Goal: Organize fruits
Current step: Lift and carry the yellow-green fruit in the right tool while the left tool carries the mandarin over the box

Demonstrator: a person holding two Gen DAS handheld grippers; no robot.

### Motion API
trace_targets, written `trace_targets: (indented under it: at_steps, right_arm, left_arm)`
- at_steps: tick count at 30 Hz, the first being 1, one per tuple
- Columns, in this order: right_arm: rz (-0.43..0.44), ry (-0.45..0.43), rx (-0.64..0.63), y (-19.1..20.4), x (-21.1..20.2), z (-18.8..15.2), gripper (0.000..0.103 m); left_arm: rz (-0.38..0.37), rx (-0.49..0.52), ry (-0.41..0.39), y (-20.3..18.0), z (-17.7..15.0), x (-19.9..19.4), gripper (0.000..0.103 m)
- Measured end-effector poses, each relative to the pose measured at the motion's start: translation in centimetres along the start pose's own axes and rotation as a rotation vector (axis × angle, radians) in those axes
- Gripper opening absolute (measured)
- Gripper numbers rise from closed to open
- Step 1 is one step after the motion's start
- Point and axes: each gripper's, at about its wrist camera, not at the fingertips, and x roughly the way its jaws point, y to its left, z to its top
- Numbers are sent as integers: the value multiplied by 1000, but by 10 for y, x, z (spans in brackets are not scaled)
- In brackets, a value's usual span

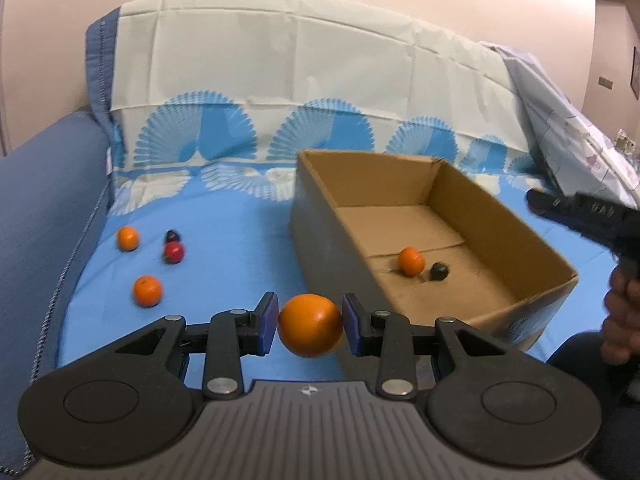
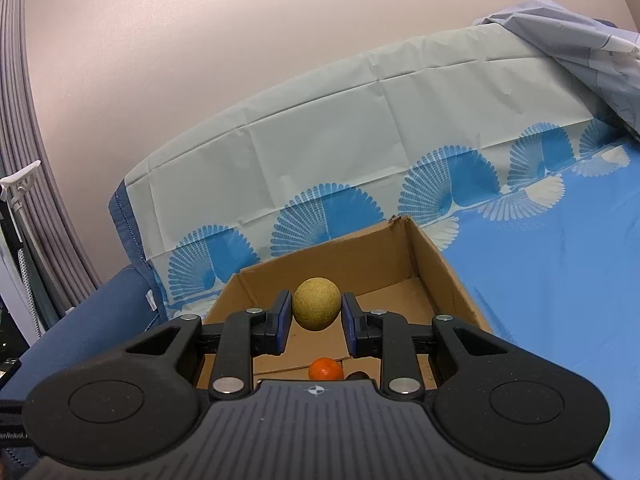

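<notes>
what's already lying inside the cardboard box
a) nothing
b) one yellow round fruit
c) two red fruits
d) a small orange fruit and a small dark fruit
d: on the floor of the cardboard box lie a small orange fruit and a small dark fruit.

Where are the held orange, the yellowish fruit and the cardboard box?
held orange (image 1: 311, 325), left wrist view, middle of its front.
yellowish fruit (image 2: 317, 303), right wrist view, middle of its face.
cardboard box (image 1: 532, 256), left wrist view, inner right wall.
</notes>
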Motion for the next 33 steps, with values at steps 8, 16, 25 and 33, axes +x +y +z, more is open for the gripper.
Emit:
trace_targets:
  at_steps: [8, 16, 25, 33]
  right_arm:
    - [12, 4, 19, -3, 10, -2, 28]
    - [12, 3, 48, -11, 15, -3, 28]
    - [14, 5, 97, -19, 15, -2, 28]
    - [24, 22, 64, -14, 20, -2, 28]
  left_arm:
    - [-92, 47, -47, -50, 32, 19, 31]
    - [-102, 60, -71, -76, 50, 50, 23]
    - [63, -258, 145, 34, -2, 61, 23]
    - [138, -386, 187, 107, -18, 27, 42]
